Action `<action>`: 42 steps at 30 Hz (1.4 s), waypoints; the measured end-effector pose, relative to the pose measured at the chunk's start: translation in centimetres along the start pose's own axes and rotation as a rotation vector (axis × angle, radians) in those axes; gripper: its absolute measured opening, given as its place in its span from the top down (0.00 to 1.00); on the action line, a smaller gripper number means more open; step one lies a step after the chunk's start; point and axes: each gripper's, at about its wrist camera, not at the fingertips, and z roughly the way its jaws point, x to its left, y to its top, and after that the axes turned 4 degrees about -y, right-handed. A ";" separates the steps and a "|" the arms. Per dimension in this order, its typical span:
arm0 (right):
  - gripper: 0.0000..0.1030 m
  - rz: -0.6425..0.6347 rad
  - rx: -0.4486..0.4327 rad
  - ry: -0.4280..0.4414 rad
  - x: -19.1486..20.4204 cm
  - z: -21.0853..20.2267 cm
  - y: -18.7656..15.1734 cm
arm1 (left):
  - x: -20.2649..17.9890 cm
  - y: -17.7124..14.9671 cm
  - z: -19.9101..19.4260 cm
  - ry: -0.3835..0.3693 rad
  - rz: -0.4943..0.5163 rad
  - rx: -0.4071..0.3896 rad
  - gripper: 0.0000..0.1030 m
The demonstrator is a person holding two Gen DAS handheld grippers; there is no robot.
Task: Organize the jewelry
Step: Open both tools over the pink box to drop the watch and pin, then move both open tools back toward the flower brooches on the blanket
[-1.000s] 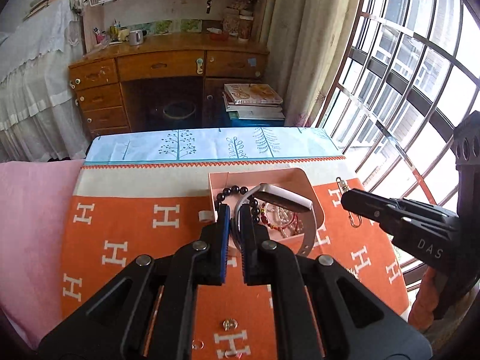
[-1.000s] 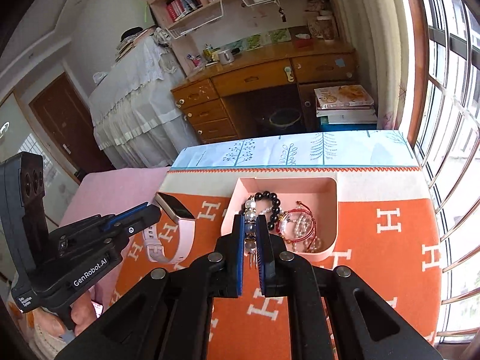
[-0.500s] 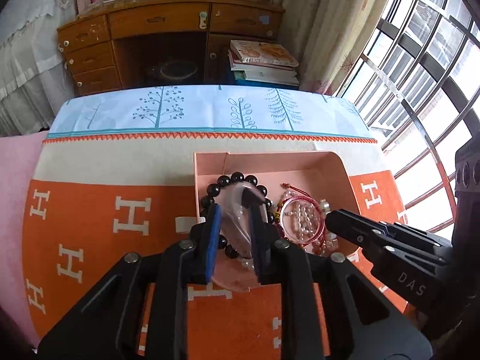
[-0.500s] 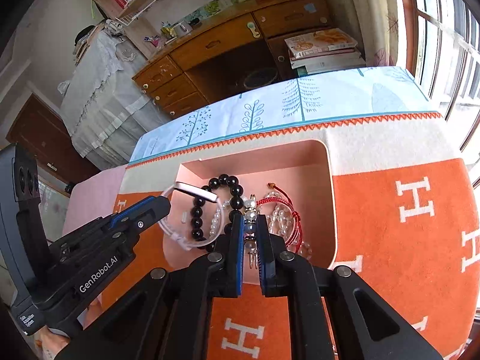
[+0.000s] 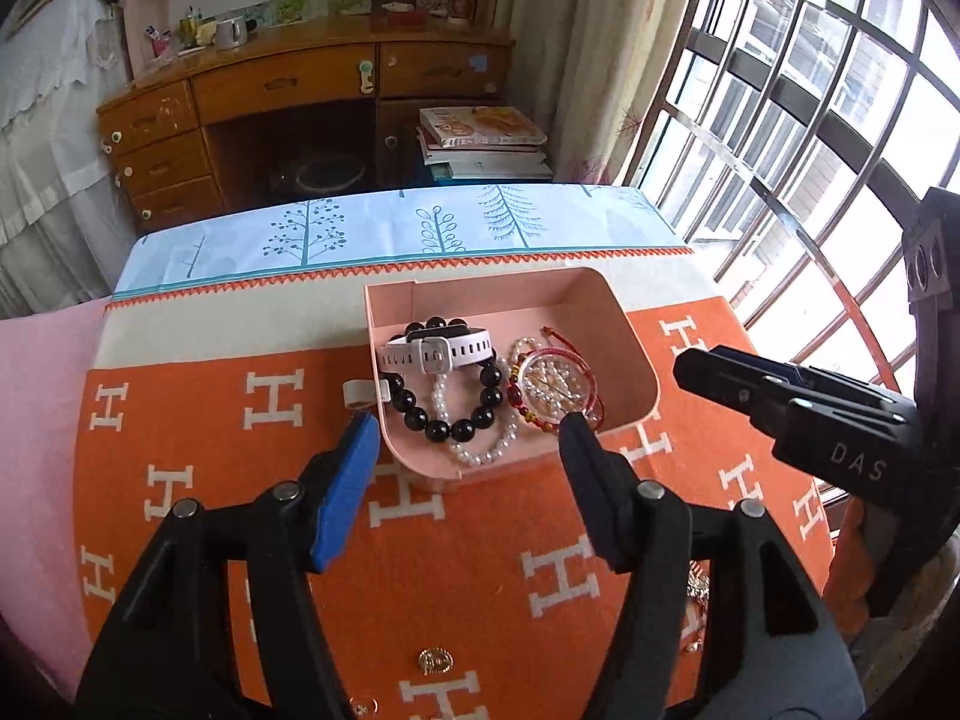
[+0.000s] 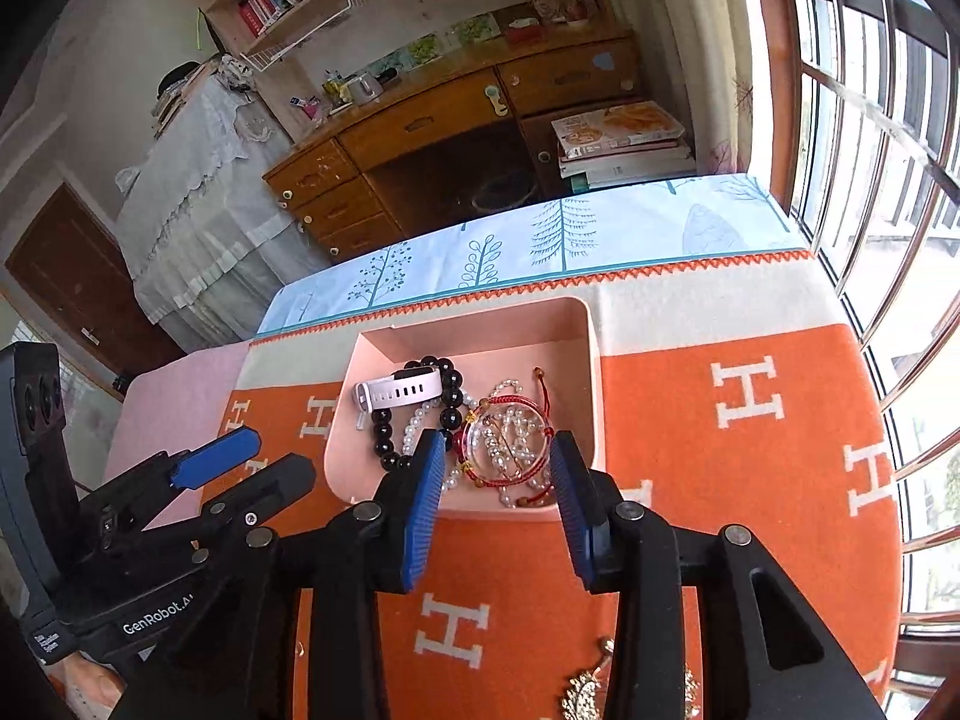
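A pink tray (image 5: 636, 354) sits on the orange blanket. In it lie a white watch (image 5: 441, 348), a black bead bracelet (image 5: 456, 414), a pearl bracelet (image 5: 480, 453) and a red cord bracelet (image 5: 555, 384). My left gripper (image 5: 467, 429) hovers over the tray's near edge. Its jaws are opening and nothing is between the pads. My right gripper (image 6: 498, 450) is above the red cord bracelet (image 6: 510, 450) with its jaws opening, and its pads touch nothing. Each gripper shows in the other's view: the right gripper (image 5: 720, 372) beside the tray, and the left gripper (image 6: 273, 456) left of the tray (image 6: 594, 372).
Loose pieces lie on the blanket near me: a gold pendant (image 5: 435, 660), a small ring (image 5: 363, 705), a gold brooch (image 6: 582, 690). A white loop (image 5: 358, 393) rests against the tray's left side. A barred window (image 5: 810, 120) is on the right; a wooden desk (image 5: 300, 96) stands beyond.
The left gripper carried the white watch down into the tray and let go of it. The right gripper released its beaded piece into the tray. Both jaws went from shut to open.
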 end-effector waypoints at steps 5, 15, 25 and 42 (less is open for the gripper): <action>0.64 -0.018 -0.027 0.004 -0.8 -4.6 -2.3 | -1.6 -1.8 -2.8 -0.014 0.036 -0.007 0.42; 0.64 -0.084 -0.044 -0.009 -1.6 -11.5 -8.7 | -5.2 -5.6 -7.3 -0.054 0.126 -0.040 0.42; 0.62 -0.179 -0.011 -0.034 -3.0 -14.4 -15.6 | -9.5 -11.5 -6.7 -0.151 0.269 0.021 0.42; 0.61 -0.106 0.123 -0.003 -8.8 -11.6 -24.2 | -9.8 -19.6 -1.5 -0.204 0.366 0.102 0.44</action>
